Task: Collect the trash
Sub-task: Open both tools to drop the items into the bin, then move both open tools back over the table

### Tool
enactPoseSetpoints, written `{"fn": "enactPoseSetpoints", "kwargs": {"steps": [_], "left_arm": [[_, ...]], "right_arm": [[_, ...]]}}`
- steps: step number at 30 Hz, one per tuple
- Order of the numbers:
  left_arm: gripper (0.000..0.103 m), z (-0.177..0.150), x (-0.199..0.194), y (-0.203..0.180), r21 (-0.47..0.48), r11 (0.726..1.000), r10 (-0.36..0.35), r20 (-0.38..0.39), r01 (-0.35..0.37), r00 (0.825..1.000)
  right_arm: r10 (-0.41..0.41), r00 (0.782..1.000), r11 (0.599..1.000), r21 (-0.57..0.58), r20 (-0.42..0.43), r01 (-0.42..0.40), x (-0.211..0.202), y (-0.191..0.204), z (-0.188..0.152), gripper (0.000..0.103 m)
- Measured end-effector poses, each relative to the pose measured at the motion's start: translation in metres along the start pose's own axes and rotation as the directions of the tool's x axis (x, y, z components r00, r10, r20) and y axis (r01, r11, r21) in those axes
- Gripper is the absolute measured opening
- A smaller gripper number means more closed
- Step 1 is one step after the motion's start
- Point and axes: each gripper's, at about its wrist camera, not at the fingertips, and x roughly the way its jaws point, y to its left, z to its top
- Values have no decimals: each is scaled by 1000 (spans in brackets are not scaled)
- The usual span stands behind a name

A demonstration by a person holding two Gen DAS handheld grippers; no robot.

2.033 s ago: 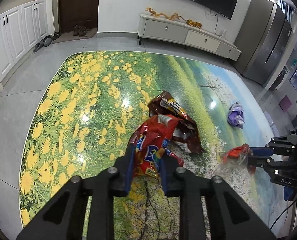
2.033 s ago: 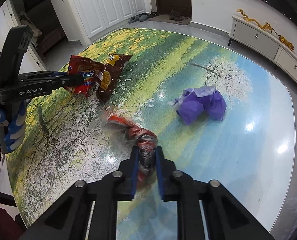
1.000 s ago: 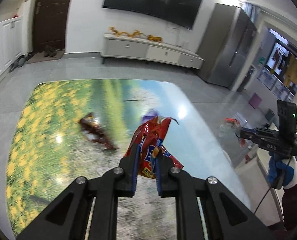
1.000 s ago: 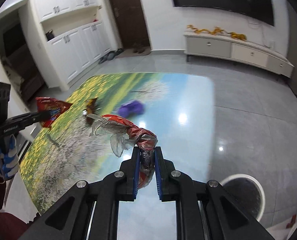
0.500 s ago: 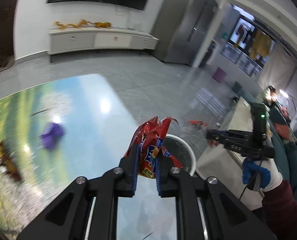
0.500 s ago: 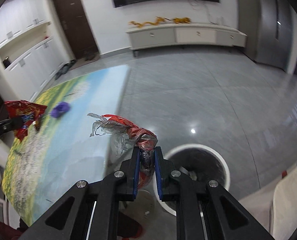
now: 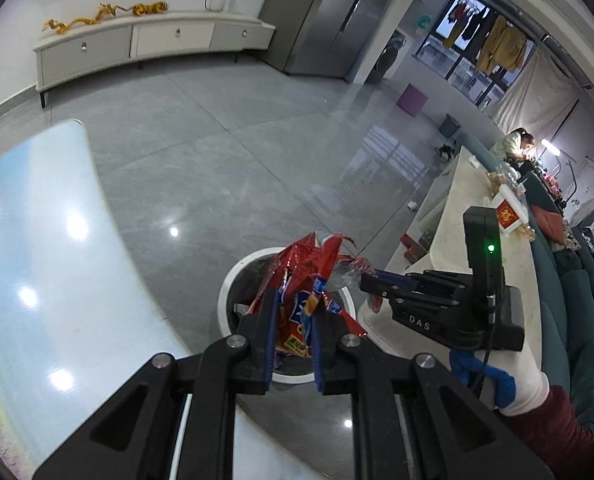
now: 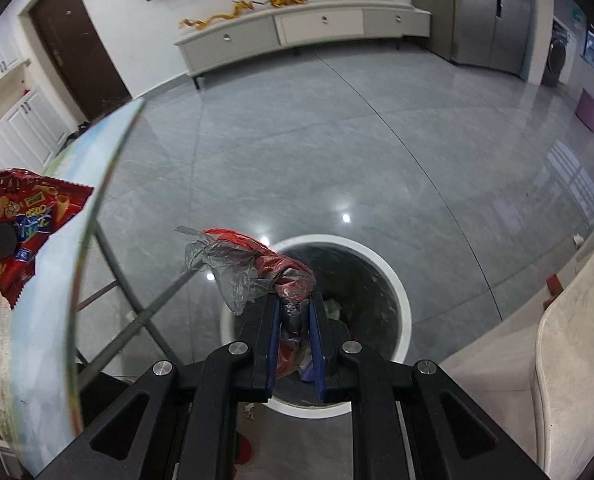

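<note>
Both grippers have swung from the table to above the round white-rimmed bin (image 8: 393, 276) at lower centre on grey tile floor (image 8: 337, 140); the left gripper (image 7: 293, 320) clamps a crinkled red foil snack bag (image 7: 301, 276), the right gripper (image 8: 293, 320) a twisted red-and-clear plastic wrapper (image 8: 253, 264).

Even, cool indoor light in both views. Ceiling lamps mirror as small white spots on the glossy grey floor (image 8: 377, 128), beside the white bin (image 8: 397, 280), and as larger glare patches on the counter (image 7: 49, 280). Daylight comes from windows beyond the fridge (image 7: 329, 12). Strong fisheye bending, dark corners. Focus sharp; far room soft.
</note>
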Motion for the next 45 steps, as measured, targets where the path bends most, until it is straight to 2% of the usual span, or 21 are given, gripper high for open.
{"fn": "enactPoseSetpoints", "kwargs": {"steps": [8, 10, 11, 12, 13, 14, 15, 23, 30, 33, 37, 43, 45], "left_arm": [[16, 0, 51, -3, -32, 999, 26, -56, -28, 998], [26, 1, 61, -3, -53, 999, 4, -73, -8, 997], [39, 3, 66, -4, -59, 998, -5, -76, 0, 997], [51, 3, 68, -5, -61, 998, -9, -71, 5, 997], [56, 3, 69, -7, -61, 998, -13, -64, 9, 998], [60, 3, 69, -8, -63, 998, -21, -60, 18, 998], [60, 3, 68, -8, -66, 997, -34, -60, 30, 998], [60, 4, 46, -18, -44, 999, -16, -25, 15, 1000], [60, -2, 5, -16, -37, 995, 95, 66, -93, 993], [60, -10, -23, -10, -55, 986, 163, 139, -156, 977], [60, -20, -61, -1, -87, 976, 213, 231, -198, 949], [60, -35, -112, 12, -107, 950, 313, 299, -294, 902], [66, -39, -125, 17, -115, 939, 344, 306, -324, 888]], "right_arm": [[-29, 999, 999, 39, -44, 31, 22, -22, 2, 15], [-29, 998, 998, 45, -53, 32, 25, -25, 4, 16], [-35, 998, 998, 47, -59, 37, 27, -27, 4, 17], [-41, 997, 998, 48, -62, 44, 30, -26, 5, 24], [-50, 997, 997, 51, -63, 53, 30, -26, 4, 36], [-55, 997, 997, 55, -60, 58, 30, -28, 4, 41], [-60, 997, 996, 59, -56, 63, 28, -29, 3, 45], [-67, 997, 993, 92, -32, 69, 14, -36, -3, 45], [-13, 999, 992, 123, 33, 9, -12, -25, -3, 45], [6, 998, 992, 124, 67, -14, -27, -14, -3, 45], [27, 992, 992, 116, 121, -41, -51, 1, -1, 47], [48, 979, 994, 85, 200, -66, -86, 24, 7, 52], [55, 974, 995, 72, 218, -72, -94, 34, 9, 53]]}}
